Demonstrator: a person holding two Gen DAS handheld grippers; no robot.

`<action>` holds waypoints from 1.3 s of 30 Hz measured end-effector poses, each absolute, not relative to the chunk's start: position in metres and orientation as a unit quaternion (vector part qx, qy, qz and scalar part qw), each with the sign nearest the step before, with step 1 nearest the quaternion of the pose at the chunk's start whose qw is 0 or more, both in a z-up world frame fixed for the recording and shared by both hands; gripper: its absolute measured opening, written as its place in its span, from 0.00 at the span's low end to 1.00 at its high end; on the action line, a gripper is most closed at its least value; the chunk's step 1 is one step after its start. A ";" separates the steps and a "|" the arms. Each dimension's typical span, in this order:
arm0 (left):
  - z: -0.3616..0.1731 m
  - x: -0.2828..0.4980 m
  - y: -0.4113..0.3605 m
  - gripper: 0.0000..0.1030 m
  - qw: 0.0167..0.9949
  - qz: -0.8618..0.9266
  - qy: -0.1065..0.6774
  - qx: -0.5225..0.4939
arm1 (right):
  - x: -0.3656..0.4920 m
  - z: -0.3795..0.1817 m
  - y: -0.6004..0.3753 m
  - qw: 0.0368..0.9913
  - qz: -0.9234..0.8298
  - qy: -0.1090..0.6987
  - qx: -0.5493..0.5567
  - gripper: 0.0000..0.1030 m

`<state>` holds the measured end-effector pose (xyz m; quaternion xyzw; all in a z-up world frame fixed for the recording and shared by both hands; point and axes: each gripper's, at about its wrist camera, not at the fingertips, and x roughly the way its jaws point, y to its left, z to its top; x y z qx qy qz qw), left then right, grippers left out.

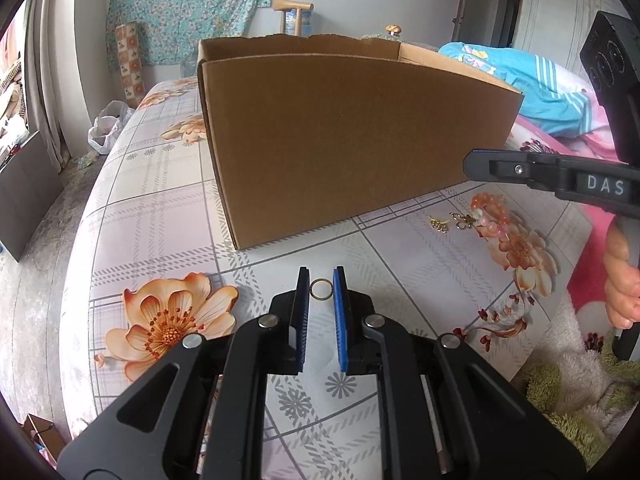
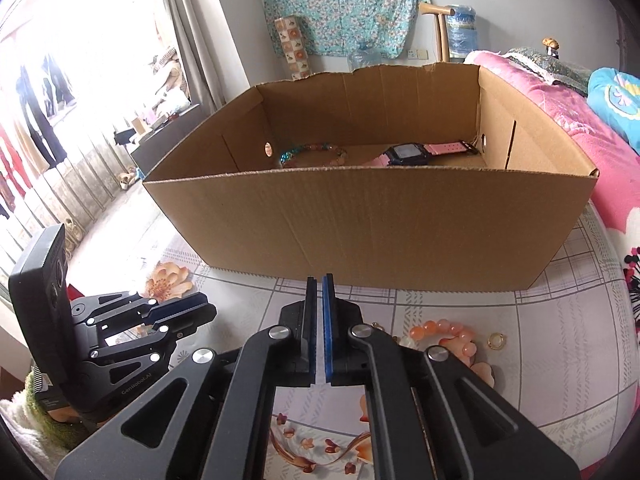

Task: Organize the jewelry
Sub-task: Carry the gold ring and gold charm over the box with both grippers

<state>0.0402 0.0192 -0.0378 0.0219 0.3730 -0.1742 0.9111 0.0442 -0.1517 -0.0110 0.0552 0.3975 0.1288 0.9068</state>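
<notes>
With the cardboard box [image 1: 352, 136] as reference on the flowered bed cover [image 1: 152, 216], everything here sat on its near side or inside it.

Left to right, left wrist view: big orange printed flower on the cover, near-left of the box. Left gripper [image 1: 321, 289] just in front of the box's near wall, jaws clamped on a small gold ring [image 1: 321, 290], the ring pinched edge to edge between the two pads. Right of that, still in front of the box, a loose gold charm [image 1: 440, 224] and a second gold piece [image 1: 464, 221] next to a peach bead bracelet [image 1: 490, 216], all lying on the cover near the box's near-right corner. The right gripper's fingers came in from the right edge above them, level with the box's lower near wall; a hand [image 1: 622, 280] on its handle at the far right.

Right wrist view, left to right: left gripper [image 2: 192, 308] low, near-left of the box. Inside the box, a beaded bracelet [image 2: 314, 154] toward the left wall and a pink-strapped watch [image 2: 424, 152] toward the right wall, both on the floor of the box. Right gripper [image 2: 319, 280] in front of the near wall, jaws fully closed, pads nearly touching; can't see anything between them. Peach beads [image 2: 448, 330] and a small gold ring [image 2: 497, 340] on the cover to its right, in front of the box.
</notes>
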 end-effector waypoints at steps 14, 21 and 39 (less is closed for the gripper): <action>-0.031 0.022 0.014 0.10 0.913 -0.176 0.367 0.031 | 0.053 -0.033 -0.149 0.881 0.168 0.442 0.016 0.12; -0.033 0.023 0.012 0.10 0.911 -0.177 0.371 0.030 | 0.072 -0.053 -0.146 0.869 0.161 0.466 -0.027 0.12; -0.021 0.014 0.012 0.10 0.917 -0.178 0.356 0.035 | 0.062 -0.026 -0.170 0.872 0.192 0.449 0.035 0.02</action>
